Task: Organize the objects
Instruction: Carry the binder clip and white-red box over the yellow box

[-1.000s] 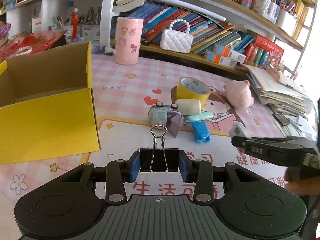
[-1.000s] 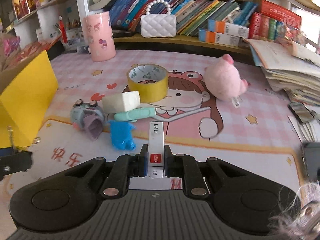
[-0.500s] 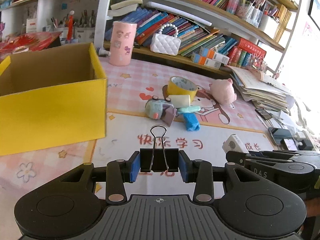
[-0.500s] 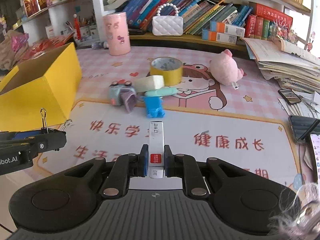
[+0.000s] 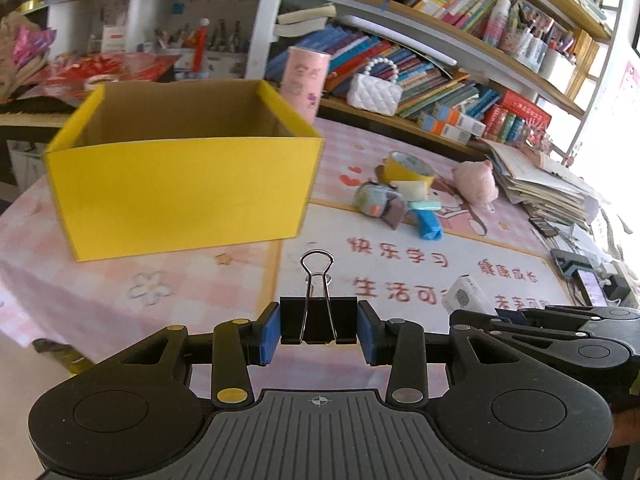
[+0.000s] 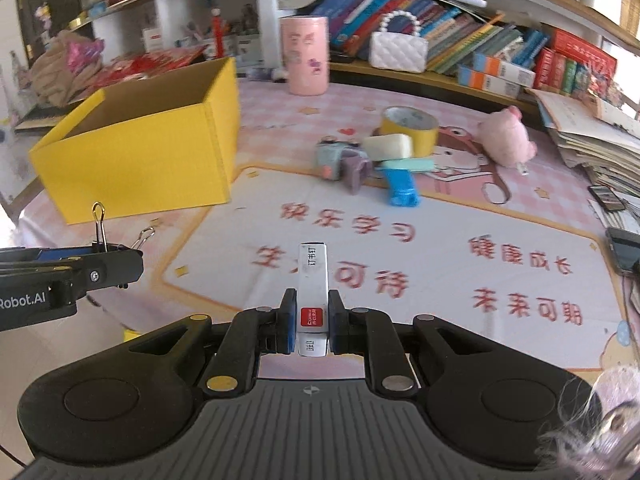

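Over on the left, a yellow box (image 5: 180, 184) is sitting open-topped on the pink table mat (image 5: 400, 280), its brown inside showing. In front of it and above the mat, the left gripper (image 5: 319, 326) is pinching a black binder clip (image 5: 319, 324) between its blue pads (image 5: 269, 334), the wire handle standing upright. From the right wrist view the same clip (image 6: 105, 240) is showing at the tip of the left gripper (image 6: 116, 258), short of the box (image 6: 152, 152).

Moving right, the right gripper (image 6: 313, 322) is squeezing a white staple box (image 6: 313, 292) with a red label, its long side pointing forward over the mat (image 6: 440, 248).

Beyond the grippers, mid-table, a little heap is lying together: a grey toy camera (image 6: 334, 158), a cream eraser (image 6: 388, 146) leaning against a yellow tape roll (image 6: 408, 126), a mint bar (image 6: 408, 164) and a blue clip-like piece (image 6: 402, 188) just in front of it. Further right a pink plush pig (image 6: 506, 138) is resting near a stack of papers (image 6: 600, 148).

At the back a pink cylinder (image 6: 304, 56) and a white quilted purse (image 6: 398, 52) are standing by the bookshelf.
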{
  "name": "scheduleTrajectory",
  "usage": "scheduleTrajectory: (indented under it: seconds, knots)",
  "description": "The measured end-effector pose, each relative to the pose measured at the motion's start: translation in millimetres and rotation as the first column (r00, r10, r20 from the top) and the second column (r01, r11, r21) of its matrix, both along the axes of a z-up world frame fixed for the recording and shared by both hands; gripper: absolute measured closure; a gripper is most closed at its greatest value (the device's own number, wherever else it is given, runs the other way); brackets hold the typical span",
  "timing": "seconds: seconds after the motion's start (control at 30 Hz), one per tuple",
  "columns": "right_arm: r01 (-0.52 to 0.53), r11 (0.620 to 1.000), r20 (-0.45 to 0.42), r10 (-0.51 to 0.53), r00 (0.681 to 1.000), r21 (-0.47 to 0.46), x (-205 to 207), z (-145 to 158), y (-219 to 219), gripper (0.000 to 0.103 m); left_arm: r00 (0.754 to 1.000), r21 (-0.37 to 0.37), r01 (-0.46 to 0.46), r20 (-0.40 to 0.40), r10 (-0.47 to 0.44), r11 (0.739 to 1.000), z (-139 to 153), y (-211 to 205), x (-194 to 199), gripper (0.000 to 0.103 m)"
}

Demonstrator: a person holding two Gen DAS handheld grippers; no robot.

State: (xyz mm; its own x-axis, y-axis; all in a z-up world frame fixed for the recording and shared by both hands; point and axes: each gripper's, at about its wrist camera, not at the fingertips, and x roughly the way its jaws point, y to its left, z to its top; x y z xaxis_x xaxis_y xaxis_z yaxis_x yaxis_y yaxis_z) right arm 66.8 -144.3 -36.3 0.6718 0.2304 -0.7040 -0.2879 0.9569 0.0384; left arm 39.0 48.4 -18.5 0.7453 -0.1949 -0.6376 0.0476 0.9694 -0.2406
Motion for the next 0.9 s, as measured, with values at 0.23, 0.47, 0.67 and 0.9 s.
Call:
scheduleTrajectory:
  seconds: [0.23, 0.47, 0.67, 0.9]
  knots:
    - [-0.042, 0.999, 0.016, 0.042, 0.999, 0.013, -18.9, 2.4, 31.6, 0.089, 0.999, 0.011, -0.042, 0.017, 0.042, 0.999, 4.1, 30.4, -22.5, 0.065]
    - [-0.085, 0.996, 0.040, 0.085, 0.996, 0.015, -32.1, 6.7, 59.2, 0.089, 0.996, 0.015, -0.075, 0.043, 0.074, 0.997, 9.0, 52.7, -38.5, 0.065]
    - [-0.164, 0.986, 0.072, 0.164, 0.984, -0.012, -44.9, 11.2, 84.6, 0.089, 0.993, 0.010, -0.095, 0.064, 0.094, 0.995, 12.9, 67.5, -47.2, 0.065]
    - [-0.185, 0.982, 0.086, 0.187, 0.979, -0.026, -49.8, 14.1, 98.0, 0.089, 0.992, 0.001, -0.103, 0.078, 0.102, 0.995, 14.7, 77.3, -51.1, 0.065]
